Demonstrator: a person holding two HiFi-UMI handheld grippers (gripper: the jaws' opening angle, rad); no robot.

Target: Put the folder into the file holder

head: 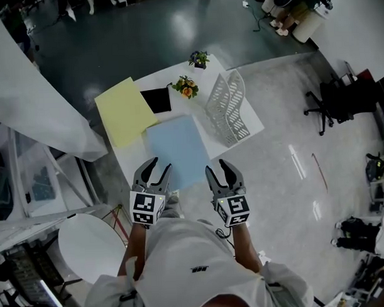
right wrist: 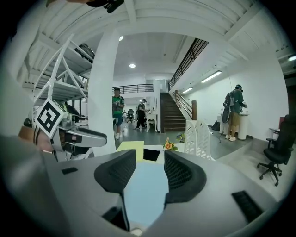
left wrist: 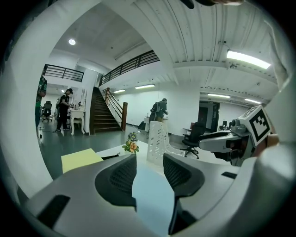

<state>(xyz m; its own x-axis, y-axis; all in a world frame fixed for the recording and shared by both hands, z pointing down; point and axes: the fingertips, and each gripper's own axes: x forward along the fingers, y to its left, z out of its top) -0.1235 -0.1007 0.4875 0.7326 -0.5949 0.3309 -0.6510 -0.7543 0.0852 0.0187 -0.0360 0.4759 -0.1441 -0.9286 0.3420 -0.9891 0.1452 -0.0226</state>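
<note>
On the white worktop (head: 254, 119) the near edge is hidden behind the left gripper (head: 160, 165) and right gripper (head: 217, 166); the flat black item (head: 157, 99) could be a tablet or a notebook, and the shirt print is too small to read. Count: two folders, the blue folder (head: 178, 147) lying flat nearest and the yellow folder (head: 124, 111) to its left; one white perforated file holder (head: 228, 107) just right of the blue one; two flower pots, the orange flowers (head: 187, 87) and the purple flowers (head: 199, 58). Both sets of jaws are spread and pinch nothing, with the blue folder visible beyond each gap.

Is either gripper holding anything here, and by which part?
Nothing is held. The left gripper and the right gripper both have jaws apart and empty; the blue folder lies flat on the table, ungripped.
</note>
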